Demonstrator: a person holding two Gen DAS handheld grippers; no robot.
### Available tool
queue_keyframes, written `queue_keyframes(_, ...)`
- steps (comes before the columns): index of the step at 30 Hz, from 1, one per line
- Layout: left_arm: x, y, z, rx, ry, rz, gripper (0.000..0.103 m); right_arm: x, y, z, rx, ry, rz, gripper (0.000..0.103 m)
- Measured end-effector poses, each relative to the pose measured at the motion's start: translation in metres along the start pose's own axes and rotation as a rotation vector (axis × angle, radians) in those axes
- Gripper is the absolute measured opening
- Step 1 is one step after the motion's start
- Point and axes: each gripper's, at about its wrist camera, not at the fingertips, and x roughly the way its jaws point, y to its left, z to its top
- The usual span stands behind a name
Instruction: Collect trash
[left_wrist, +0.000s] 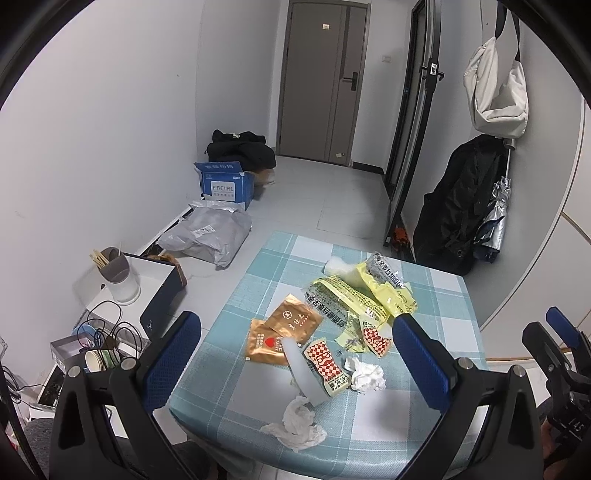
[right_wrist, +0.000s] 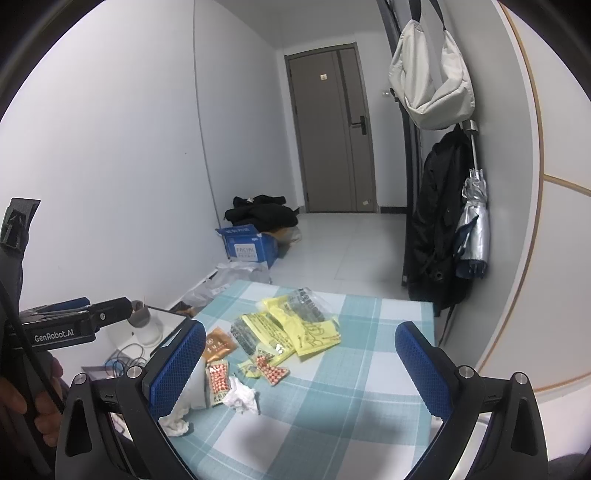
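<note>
While both hand-held grippers, left (left_wrist: 295, 354) and right (right_wrist: 301, 362), hover with fingers apart and empty, collecting has not begun. Next, I judge, comes closing on one crumpled tissue (left_wrist: 365, 376). Yellow wrappers (left_wrist: 354, 295) and brown sachets (left_wrist: 284, 328) lie scattered mid-desk (left_wrist: 436, 417), flat, thin, crinkled.

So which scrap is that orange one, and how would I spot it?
Look at the checked blue tablecloth covering the small table. Among the litter in its middle, at the left edge of the pile, lies the copper-orange foil packet. It is flat and shiny, unlike the yellow wrappers and crumpled white tissues.
</note>
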Motion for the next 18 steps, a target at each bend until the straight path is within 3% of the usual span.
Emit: queue_keyframes(18, 0.0038, -0.0008, -0.001, -0.007, 0.024, -0.025, 0.102, 0.004, -0.0017, -0.0014, 0.014, 0.01, 0.022, 0.103)
